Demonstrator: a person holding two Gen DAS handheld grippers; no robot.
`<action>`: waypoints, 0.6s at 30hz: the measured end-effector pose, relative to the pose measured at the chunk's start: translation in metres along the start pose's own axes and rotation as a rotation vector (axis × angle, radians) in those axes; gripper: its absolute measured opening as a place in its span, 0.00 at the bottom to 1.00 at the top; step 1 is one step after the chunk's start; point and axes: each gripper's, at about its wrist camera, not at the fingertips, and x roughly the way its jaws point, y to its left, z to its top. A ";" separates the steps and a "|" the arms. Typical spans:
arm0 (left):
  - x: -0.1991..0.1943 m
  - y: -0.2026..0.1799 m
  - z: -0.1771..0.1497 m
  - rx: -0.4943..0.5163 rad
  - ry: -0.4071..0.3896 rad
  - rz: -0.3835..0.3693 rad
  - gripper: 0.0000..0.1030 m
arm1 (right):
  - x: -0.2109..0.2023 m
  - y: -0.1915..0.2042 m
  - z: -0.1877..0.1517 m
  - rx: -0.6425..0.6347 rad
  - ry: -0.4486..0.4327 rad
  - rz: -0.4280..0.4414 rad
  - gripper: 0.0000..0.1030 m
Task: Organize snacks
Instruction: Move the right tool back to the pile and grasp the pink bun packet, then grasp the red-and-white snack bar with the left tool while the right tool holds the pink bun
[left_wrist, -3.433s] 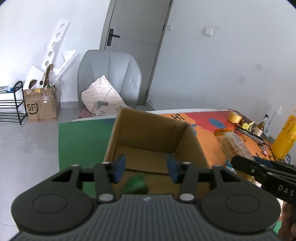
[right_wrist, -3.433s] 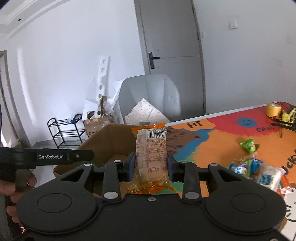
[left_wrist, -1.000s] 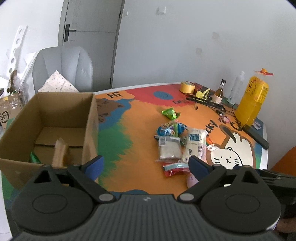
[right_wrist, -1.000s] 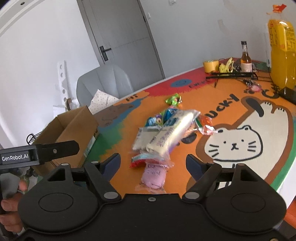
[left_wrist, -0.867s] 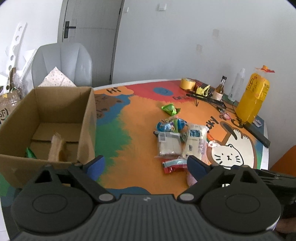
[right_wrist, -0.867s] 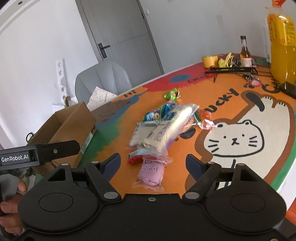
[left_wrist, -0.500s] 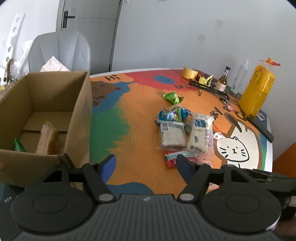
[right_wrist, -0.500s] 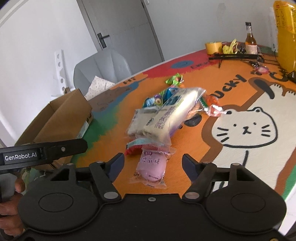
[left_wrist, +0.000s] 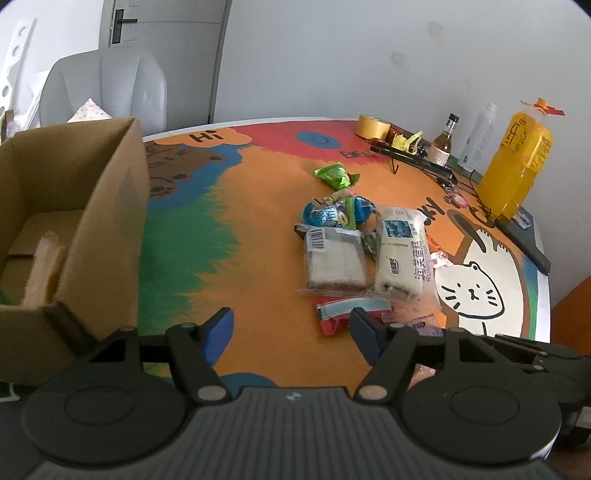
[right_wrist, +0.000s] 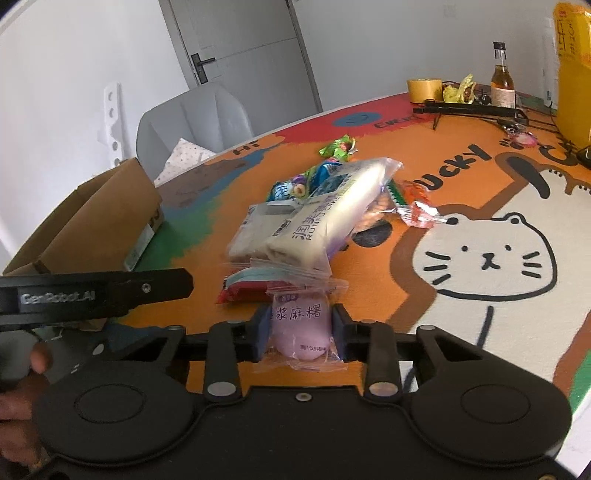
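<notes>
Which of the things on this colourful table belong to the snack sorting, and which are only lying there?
Belong to the job:
- pink mochi packet, gripped by the right gripper
- long white cake roll packet
- clear sandwich packet
- green foil snack
- brown cardboard box

Just lying about:
- yellow tape roll
- small brown glass bottle
- big yellow drink bottle

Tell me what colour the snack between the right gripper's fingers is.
Pale purple, in a clear wrapper: the snack shows best in the right wrist view.

Your left gripper's body hides the near end of the red packet. The cardboard box is cut off at the frame's left edge, and the yellow bottle runs past the right wrist view's corner.
</notes>
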 end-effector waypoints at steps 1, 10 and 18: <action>0.002 -0.001 0.000 0.004 0.002 -0.003 0.67 | -0.001 -0.002 0.000 0.001 -0.001 0.000 0.32; 0.023 -0.019 -0.001 0.049 0.015 -0.012 0.67 | -0.010 -0.020 -0.001 0.023 -0.012 -0.054 0.31; 0.039 -0.029 -0.001 0.069 0.023 -0.036 0.71 | -0.014 -0.032 0.000 0.042 -0.021 -0.088 0.31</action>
